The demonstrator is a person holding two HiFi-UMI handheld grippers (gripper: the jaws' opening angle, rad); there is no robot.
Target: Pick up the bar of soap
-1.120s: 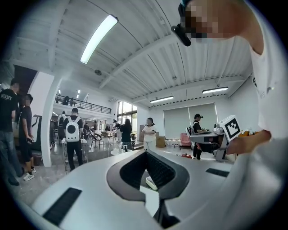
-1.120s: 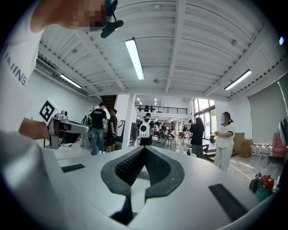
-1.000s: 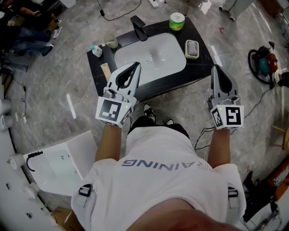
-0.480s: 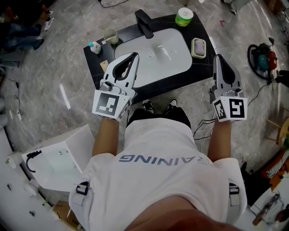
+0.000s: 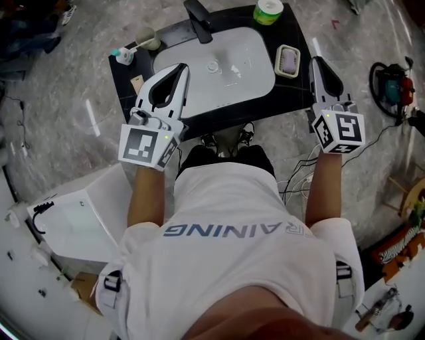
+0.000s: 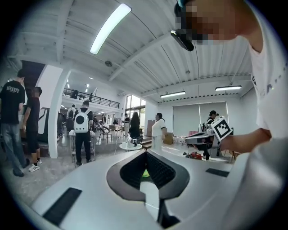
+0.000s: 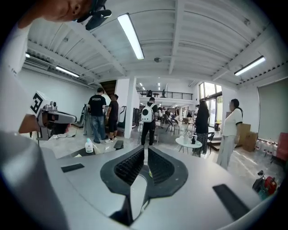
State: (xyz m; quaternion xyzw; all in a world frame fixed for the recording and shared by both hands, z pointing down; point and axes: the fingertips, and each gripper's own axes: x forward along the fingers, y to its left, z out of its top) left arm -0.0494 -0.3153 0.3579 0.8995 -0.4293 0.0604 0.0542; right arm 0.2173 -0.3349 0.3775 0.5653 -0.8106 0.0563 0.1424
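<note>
Above the counter's (image 5: 291, 93) near edge, left gripper (image 5: 180, 67) and right gripper (image 5: 317, 62) are hovering, jaws closed on nothing, the right nearest the soap (image 5: 287, 61), seemingly poised to reach it.

- White shirt (image 5: 232, 199) of the person wearing the camera: grey capitals "AINING" run across the back, upside down in the head view. Anything before the "A" is lost in a fold.
- Left gripper (image 5: 180, 68) and right gripper (image 5: 315, 62): each cube carries black-and-white square markers, which are patterns only, with no letters.
- Black T-shirt (image 6: 12, 96) on a bystander, left gripper view: pale lettering across the back, too small to read.
- Green tub (image 5: 268, 10): the label is unreadable.
</note>
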